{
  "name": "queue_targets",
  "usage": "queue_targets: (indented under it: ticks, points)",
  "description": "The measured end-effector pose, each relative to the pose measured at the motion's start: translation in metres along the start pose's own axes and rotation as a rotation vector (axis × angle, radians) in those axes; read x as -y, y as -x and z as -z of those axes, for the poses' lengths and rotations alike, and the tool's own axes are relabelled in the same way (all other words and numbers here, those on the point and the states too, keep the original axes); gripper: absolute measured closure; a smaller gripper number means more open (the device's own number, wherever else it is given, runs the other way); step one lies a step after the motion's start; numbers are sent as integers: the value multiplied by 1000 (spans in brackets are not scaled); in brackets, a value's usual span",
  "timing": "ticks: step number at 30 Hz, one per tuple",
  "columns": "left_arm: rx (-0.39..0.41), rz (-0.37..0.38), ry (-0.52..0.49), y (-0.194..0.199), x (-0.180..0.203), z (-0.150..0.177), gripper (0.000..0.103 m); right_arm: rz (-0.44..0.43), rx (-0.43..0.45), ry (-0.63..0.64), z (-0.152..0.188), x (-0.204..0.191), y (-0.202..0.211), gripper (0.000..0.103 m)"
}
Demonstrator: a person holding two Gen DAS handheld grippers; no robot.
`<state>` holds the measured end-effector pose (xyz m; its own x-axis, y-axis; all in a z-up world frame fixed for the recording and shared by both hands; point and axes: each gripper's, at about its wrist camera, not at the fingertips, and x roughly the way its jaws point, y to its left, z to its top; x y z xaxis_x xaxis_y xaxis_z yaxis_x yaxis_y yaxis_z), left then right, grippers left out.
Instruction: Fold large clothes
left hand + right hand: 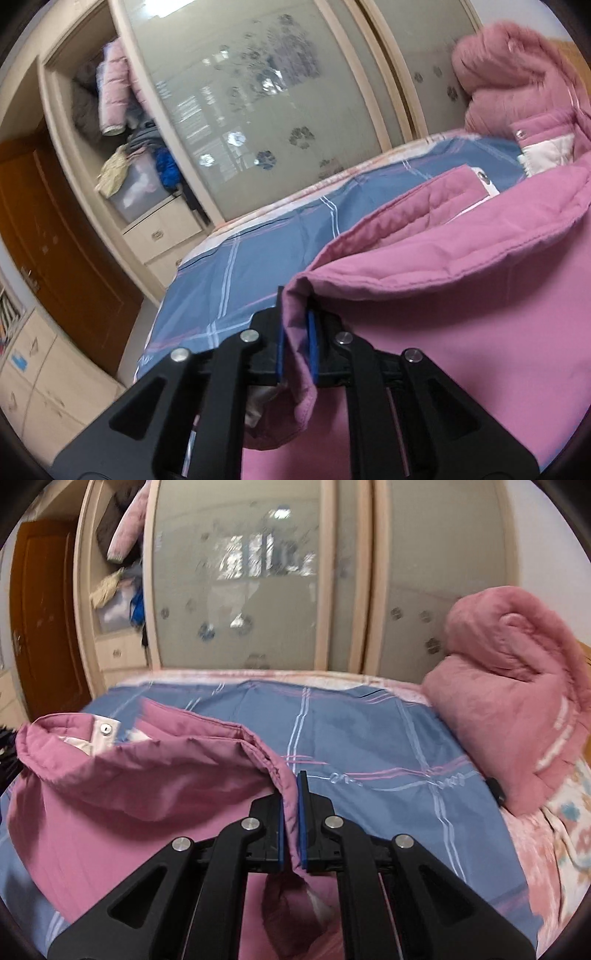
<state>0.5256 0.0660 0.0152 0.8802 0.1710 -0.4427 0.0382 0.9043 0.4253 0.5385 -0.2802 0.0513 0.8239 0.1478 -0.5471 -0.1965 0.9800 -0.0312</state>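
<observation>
A large pink padded jacket (461, 314) lies on the bed, with a white lining and a snap button near its collar. My left gripper (295, 325) is shut on a folded edge of the jacket and holds it lifted above the blue sheet. In the right wrist view the same jacket (129, 794) spreads to the left. My right gripper (290, 801) is shut on another edge of the jacket, raised off the sheet.
The bed has a blue plaid sheet (369, 746). A rolled pink blanket (517, 686) sits at the right; it also shows in the left wrist view (517, 74). A wardrobe with frosted sliding doors (258, 590) stands behind the bed, with an open clothes shelf (122, 122).
</observation>
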Motion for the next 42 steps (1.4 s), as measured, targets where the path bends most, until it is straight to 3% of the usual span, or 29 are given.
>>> queue_targets:
  ticks: [3,6,7,8,9,10,11,12,14,16,18,20,21,23,25,28,30,35,42]
  points:
    - [-26,16,-50,-47,10,3,83,-22,-81,29,-8,3,-46,97]
    - [-55,-12,-79,-83,18,9,53,-25,-160,20,-8,7,-89,92]
    - [-64,-25,-72,-92,18,10,32,-25,-163,19,-6,6,-96,91]
    - [-62,-57,-56,-100,15,11,16,-24,-152,19,-3,5,-99,80]
    - [-49,-78,-37,-101,10,11,12,-4,-122,17,-2,5,-99,50]
    - [-33,-102,-5,-102,3,10,8,51,-68,0,-2,6,-94,30]
    - [-30,-127,34,-103,-6,6,5,90,-9,-22,-3,7,-87,2]
    - [-27,-147,72,-104,-16,4,5,129,97,-71,-7,12,-72,1]
    - [-13,-223,173,-98,-40,-4,3,161,185,-183,-14,20,-50,1]
    - [51,-283,308,-77,-63,-14,2,132,247,-291,-18,21,-30,1]
    - [131,-276,418,-48,-68,-25,2,87,255,-364,-19,9,-17,1]
    - [168,-184,489,-24,-51,-37,2,64,226,-408,-12,-16,-20,1]
    - [155,-130,489,-22,-39,-42,2,56,199,-403,-11,-30,-28,1]
    - [58,53,441,-32,4,-53,2,67,147,-345,-5,-62,-46,1]
    - [1,117,407,-50,38,-52,2,136,83,-232,2,-94,-78,1]
    - [-111,39,313,-92,82,-35,2,215,-12,-128,17,-111,-120,1]
    - [-138,29,316,-110,88,-23,2,190,-62,-151,28,-105,-142,1]
    - [-147,31,320,-130,95,-12,2,157,-111,-176,47,-97,-173,1]
    - [-137,5,305,-135,107,-3,2,143,-127,-196,57,-94,-184,1]
